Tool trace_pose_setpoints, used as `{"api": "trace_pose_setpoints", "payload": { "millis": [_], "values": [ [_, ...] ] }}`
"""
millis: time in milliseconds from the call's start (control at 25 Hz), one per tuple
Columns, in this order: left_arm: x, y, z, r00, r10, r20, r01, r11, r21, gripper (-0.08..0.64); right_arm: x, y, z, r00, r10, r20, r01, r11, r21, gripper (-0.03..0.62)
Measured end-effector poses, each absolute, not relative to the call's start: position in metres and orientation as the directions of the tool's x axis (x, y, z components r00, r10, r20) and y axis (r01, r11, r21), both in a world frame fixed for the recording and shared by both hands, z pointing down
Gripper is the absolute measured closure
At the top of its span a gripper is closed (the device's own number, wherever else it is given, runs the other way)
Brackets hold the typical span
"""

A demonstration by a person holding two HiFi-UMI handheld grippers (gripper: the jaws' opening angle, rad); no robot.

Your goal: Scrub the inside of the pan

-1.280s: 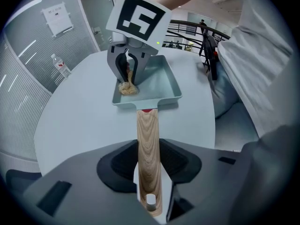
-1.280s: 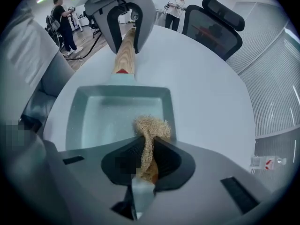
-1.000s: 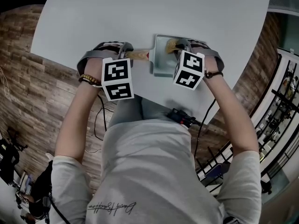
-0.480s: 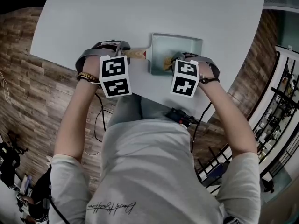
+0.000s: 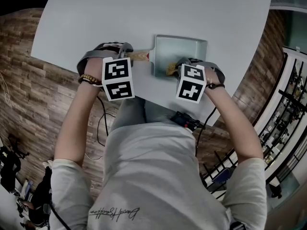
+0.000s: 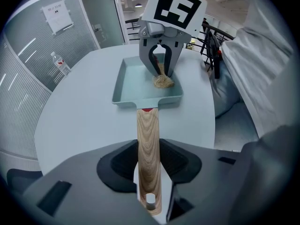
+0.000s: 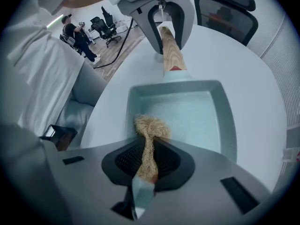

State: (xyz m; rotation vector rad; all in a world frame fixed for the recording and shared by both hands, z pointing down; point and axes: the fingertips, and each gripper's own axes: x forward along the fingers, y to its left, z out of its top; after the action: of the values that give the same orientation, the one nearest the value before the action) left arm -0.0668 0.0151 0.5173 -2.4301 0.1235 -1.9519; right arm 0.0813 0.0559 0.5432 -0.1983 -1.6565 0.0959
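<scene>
A pale teal rectangular pan lies on the round grey table. Its wooden handle points left, and my left gripper is shut on it. In the left gripper view the handle runs between the pads of the left gripper up to the pan. My right gripper is shut on a tan fibrous scrubber. In the right gripper view the scrubber sticks out of the right gripper and rests on the pan's floor at its near left corner.
The table's near edge runs just below both grippers. A black device sits by the person's lap. Black office chairs stand beyond the table, and a person stands far off on the wooden floor.
My right gripper has dragged the scrubber from the pan's far left side back to its near left corner. The left gripper and the handle have kept still.
</scene>
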Motion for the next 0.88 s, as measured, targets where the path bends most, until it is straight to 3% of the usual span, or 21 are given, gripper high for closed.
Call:
{"api": "trace_pose_setpoints", "payload": {
  "millis": [200,560,880],
  "values": [
    [-0.065,0.017,0.516,0.208,-0.066,0.976,-0.030,-0.998,-0.061,0.413,0.085,0.046,0.543,-0.088,0.120,0.989,0.092,0.989,-0.112,0.525],
    [-0.064,0.022,0.513,0.215,-0.065,0.975,-0.025,-0.998,-0.061,0.411,0.088,-0.039,0.544,-0.094,-0.154,0.984,0.049,0.986,0.159,0.520],
    [-0.066,0.019,0.516,0.220,-0.062,0.974,-0.051,-0.997,-0.052,0.411,0.086,-0.043,0.548,-0.095,-0.187,0.978,0.058,0.980,0.193,0.522]
  ]
}}
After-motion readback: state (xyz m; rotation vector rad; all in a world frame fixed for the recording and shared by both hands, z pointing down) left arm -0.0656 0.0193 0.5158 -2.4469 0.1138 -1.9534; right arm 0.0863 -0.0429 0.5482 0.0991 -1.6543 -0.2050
